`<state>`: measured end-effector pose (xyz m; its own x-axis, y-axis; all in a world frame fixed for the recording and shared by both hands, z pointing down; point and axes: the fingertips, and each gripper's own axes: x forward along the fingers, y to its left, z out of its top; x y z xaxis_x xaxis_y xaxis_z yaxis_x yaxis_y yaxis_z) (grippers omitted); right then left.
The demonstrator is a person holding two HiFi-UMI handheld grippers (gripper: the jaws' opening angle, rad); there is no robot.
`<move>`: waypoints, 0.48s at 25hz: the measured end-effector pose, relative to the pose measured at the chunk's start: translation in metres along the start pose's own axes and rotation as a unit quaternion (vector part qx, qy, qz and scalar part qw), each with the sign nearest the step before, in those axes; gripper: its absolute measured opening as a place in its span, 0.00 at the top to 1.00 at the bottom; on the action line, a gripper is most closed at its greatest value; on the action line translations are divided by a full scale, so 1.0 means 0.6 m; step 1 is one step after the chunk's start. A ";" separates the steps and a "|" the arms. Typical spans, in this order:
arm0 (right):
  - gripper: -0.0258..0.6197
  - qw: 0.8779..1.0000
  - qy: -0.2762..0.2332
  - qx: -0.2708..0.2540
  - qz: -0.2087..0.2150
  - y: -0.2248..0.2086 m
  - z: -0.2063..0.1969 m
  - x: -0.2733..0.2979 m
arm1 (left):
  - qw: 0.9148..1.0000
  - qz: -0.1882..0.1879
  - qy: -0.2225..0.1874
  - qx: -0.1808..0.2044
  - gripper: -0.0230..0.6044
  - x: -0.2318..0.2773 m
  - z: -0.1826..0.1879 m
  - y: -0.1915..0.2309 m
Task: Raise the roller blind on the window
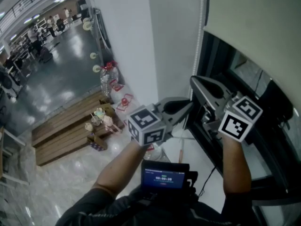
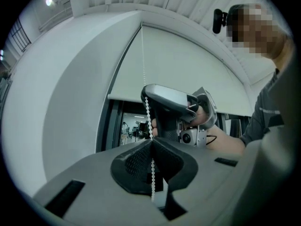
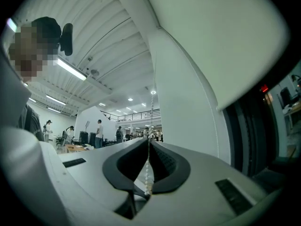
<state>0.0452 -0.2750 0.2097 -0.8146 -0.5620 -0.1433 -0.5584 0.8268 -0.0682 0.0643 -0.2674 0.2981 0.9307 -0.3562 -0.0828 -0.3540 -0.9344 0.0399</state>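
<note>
The grey left gripper (image 2: 151, 142) has its jaws pinched shut on the white beaded plastic pull cord (image 2: 144, 60), which hangs vertically through them. The grey right gripper (image 3: 148, 142) is likewise clamped on that cord, just above the left (the higher hold). The pale cream fabric roller blind (image 1: 254, 22) sits up and right of both, its hem partway down the window (image 1: 217, 51), so the pull should probably run straight down the cord.

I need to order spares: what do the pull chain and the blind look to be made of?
The pull chain is a string of small round white beads that look smooth, so probably plastic. The blind is a pale, matte sheet that hangs flat with no visible weave. It is likely a coated fabric, though the look leaves that open.
</note>
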 end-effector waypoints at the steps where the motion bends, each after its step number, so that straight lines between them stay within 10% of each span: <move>1: 0.95 1.000 0.004 0.006 -0.002 -0.003 -0.015 -0.001 | 1.000 -0.002 0.006 -0.011 0.96 0.001 -0.014 0.000; 12: 0.94 0.998 0.043 0.052 -0.007 -0.013 -0.111 -0.033 | 0.997 -0.005 0.055 -0.056 0.96 -0.008 -0.104 -0.020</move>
<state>0.0553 -0.2716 0.2788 -0.8192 -0.5707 -0.0567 -0.5549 0.8138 -0.1727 0.0699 -0.2543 0.3600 0.9407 -0.3382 0.0265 -0.3382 -0.9287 0.1519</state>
